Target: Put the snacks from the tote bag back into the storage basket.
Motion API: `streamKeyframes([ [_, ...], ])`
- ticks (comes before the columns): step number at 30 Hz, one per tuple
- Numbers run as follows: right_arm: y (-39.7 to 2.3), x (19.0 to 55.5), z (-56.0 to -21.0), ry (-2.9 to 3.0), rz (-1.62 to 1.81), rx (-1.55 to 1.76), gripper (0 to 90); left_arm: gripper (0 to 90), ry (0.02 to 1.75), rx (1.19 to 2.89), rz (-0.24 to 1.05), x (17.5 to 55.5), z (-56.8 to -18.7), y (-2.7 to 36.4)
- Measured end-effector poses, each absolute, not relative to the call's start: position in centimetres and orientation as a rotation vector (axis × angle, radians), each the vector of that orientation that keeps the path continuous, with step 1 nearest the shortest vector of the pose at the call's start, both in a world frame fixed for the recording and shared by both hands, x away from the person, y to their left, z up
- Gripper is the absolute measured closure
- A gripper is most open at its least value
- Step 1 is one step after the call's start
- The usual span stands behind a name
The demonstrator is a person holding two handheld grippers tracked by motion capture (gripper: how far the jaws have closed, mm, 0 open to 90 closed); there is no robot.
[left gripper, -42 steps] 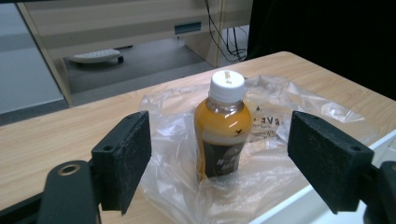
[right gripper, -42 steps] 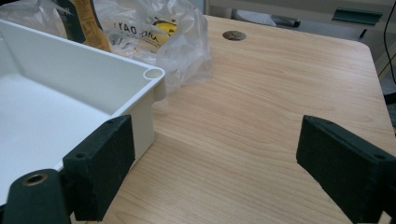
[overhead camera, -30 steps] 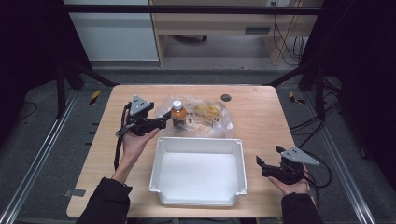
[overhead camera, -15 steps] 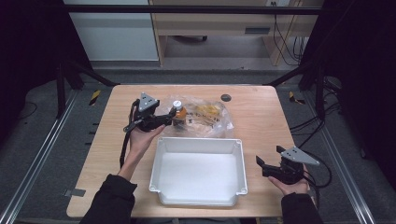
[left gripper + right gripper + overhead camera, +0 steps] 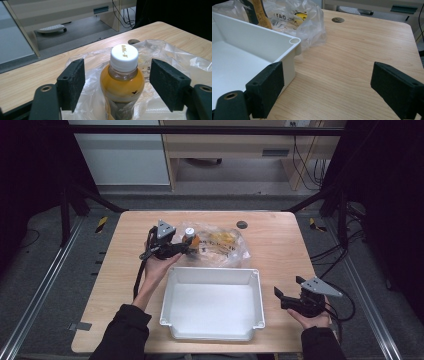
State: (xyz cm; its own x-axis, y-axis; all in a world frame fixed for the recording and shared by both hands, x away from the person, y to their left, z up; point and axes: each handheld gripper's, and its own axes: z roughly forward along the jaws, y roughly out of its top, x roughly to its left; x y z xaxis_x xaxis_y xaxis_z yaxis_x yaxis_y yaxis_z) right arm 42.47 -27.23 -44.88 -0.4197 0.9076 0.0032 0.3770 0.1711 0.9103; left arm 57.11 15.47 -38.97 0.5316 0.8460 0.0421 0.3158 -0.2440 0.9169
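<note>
1. Since a second ago, the left gripper (image 5: 186, 249) has slid rightward along the far part of the counter (image 5: 280, 255), from beside the juice bottle (image 5: 190, 238) to straddling it; the right gripper (image 5: 278, 295) has stayed parked by the tray's right side.
2. Seen down the left gripper view, the bottle (image 5: 122, 82) stands upright between the two black pads, its white cap (image 5: 124, 58) above them and its long axis vertical, across the line of closing.
3. Those jaws are spread wide, with clear gaps on both sides of the orange body, so nothing is gripped or touched yet.
4. The bottle sits at the left edge of a crumpled clear plastic bag (image 5: 225, 245), just beyond the far rim of the white tray (image 5: 210, 307).
5. My guess is that a squeeze comes next, and the left hand is far nearer than the right.
6. The right gripper's jaws are also released and empty, one pad close to the tray's corner (image 5: 293, 47).
</note>
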Motion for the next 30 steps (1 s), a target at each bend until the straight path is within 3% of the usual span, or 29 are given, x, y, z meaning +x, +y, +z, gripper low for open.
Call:
streamKeyframes([
  [20,-27.2,42.5,-45.0,1.899,1.224,1.205,12.1,40.1,0.956,1.808,0.678,58.8,-40.2,14.2],
  [30,-27.2,42.5,-44.9,1.901,1.224,1.204,12.1,49.8,0.948,1.807,0.68,59.3,-40.0,13.7],
])
